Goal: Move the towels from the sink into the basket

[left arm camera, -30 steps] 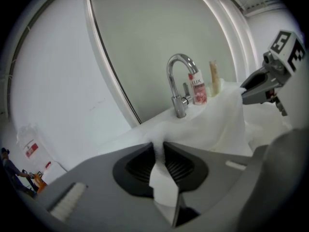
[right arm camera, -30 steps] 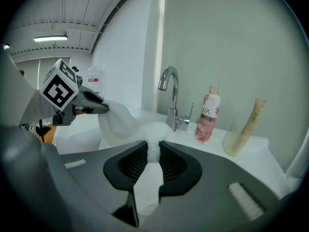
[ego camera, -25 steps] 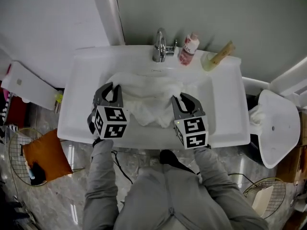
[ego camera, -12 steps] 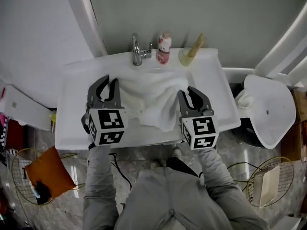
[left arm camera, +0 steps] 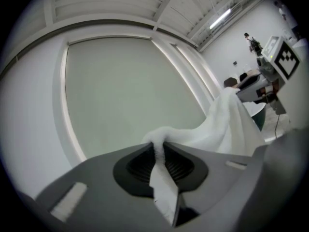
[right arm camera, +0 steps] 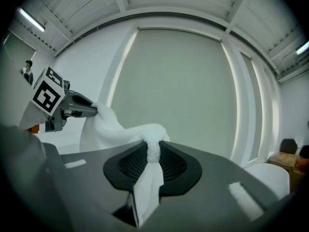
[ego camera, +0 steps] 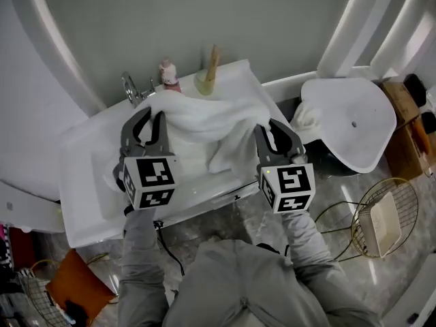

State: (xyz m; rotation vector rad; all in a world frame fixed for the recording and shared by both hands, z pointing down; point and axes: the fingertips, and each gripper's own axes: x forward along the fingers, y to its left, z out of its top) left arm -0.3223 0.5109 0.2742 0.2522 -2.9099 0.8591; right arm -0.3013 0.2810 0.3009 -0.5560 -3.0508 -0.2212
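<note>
A pale grey-green wall panel (ego camera: 204, 12) framed in white stands behind a white sink (ego camera: 82, 182), with a marbled floor (ego camera: 327, 203) below. Only the head view shows the counter. It holds a chrome tap (ego camera: 133, 87), a pink soap bottle (ego camera: 167, 73) and a pale cup (ego camera: 203, 84) with a wooden-handled tool standing in it, all along the sink's back edge. That view alone also shows the gold wire basket (ego camera: 385, 216), on the floor well apart to the right, beyond a white oval fixture (ego camera: 347, 125).

The white towel (ego camera: 204, 125) is stretched over the basin between the left gripper (ego camera: 151, 114) and the right gripper (ego camera: 269, 129), and a loose fold hangs down near the right one. From above, the fingertips are buried in cloth, so the grip itself is unclear. I also cannot tell whether the hanging fold touches the sink.

The gripper views settle the grip. In the left gripper view the jaws are pressed tight on a thin pinch of towel, with a tail of cloth running back between the ribbed pads (left arm camera: 181, 166). The right gripper view shows its jaws clamped on a thicker bunch of the same towel. Each of these views looks across the taut cloth to the other gripper's marker cube, and both take in the ribbed ceiling with strip lights (left arm camera: 219, 18), which the head view never shows.
</note>
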